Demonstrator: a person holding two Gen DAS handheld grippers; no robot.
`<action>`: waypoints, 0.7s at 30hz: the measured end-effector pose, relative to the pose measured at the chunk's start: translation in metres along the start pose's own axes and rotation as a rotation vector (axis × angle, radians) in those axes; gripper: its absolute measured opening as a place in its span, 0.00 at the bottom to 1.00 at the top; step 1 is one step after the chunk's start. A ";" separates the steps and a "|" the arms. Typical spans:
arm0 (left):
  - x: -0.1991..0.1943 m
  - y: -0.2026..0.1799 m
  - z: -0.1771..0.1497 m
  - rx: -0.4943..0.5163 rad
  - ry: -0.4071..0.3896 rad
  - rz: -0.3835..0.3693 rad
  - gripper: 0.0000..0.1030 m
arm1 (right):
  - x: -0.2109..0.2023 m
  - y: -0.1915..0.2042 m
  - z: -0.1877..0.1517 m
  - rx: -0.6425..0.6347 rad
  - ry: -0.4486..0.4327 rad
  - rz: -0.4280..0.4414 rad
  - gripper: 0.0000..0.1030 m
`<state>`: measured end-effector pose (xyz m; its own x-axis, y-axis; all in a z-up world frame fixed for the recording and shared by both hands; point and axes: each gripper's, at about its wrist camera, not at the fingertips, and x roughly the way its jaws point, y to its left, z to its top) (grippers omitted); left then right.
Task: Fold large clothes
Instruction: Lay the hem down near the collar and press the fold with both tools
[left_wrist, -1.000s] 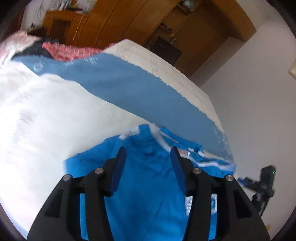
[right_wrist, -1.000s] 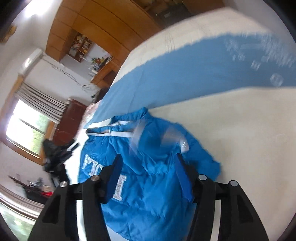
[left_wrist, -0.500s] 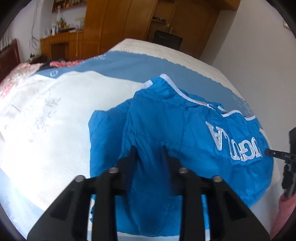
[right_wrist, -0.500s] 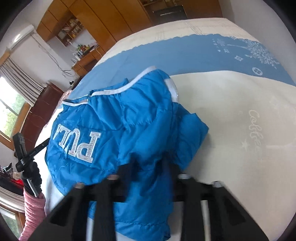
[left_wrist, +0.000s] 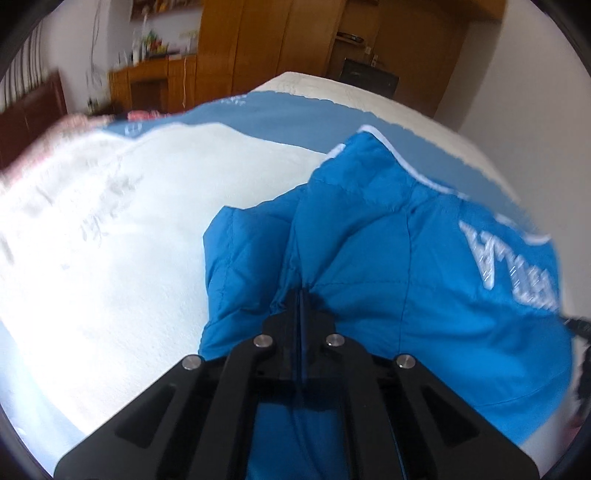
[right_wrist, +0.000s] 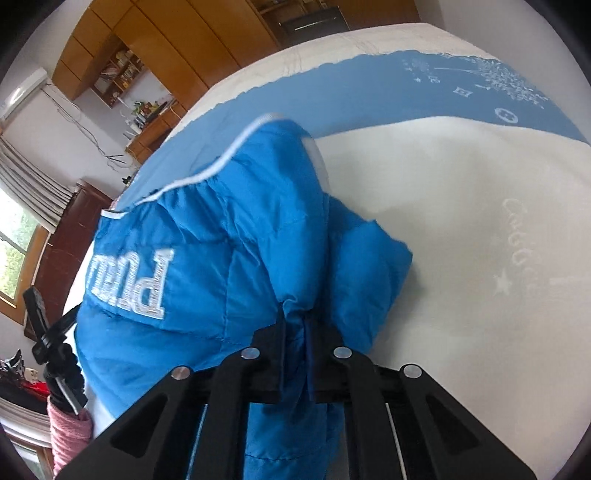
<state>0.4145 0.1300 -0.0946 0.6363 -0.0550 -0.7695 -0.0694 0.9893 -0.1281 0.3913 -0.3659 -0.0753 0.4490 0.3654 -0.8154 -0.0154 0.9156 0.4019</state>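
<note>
The blue padded jacket (left_wrist: 424, 266) lies bunched on the bed (left_wrist: 110, 258), white lettering across its back and white piping along its far edge. From the left gripper (left_wrist: 301, 295) it spreads toward 12 and 2 o'clock, a sleeve lobe bulging at 10 o'clock. That gripper has just clenched, and a pinch of the jacket's fabric sits between its pads. In the right wrist view the jacket (right_wrist: 229, 236) rises toward 11 o'clock from the right gripper (right_wrist: 304, 325), which has likewise closed on a fold of fabric. A cream and blue bedspread (right_wrist: 461, 221) covers the bed. Wooden wardrobes (left_wrist: 266, 44) stand beyond, at 12 o'clock.
</note>
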 end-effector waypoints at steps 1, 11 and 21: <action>0.000 -0.004 0.000 0.013 0.000 0.023 0.01 | -0.001 0.003 -0.001 -0.006 -0.009 -0.018 0.08; -0.080 -0.020 0.013 -0.012 -0.121 0.026 0.02 | -0.076 0.048 -0.031 -0.095 -0.210 -0.110 0.17; -0.054 -0.113 -0.028 0.181 -0.048 -0.083 0.04 | -0.034 0.109 -0.071 -0.226 -0.215 -0.177 0.17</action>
<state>0.3667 0.0176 -0.0562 0.6703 -0.1353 -0.7297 0.1215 0.9900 -0.0720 0.3109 -0.2664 -0.0337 0.6401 0.1762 -0.7478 -0.1070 0.9843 0.1404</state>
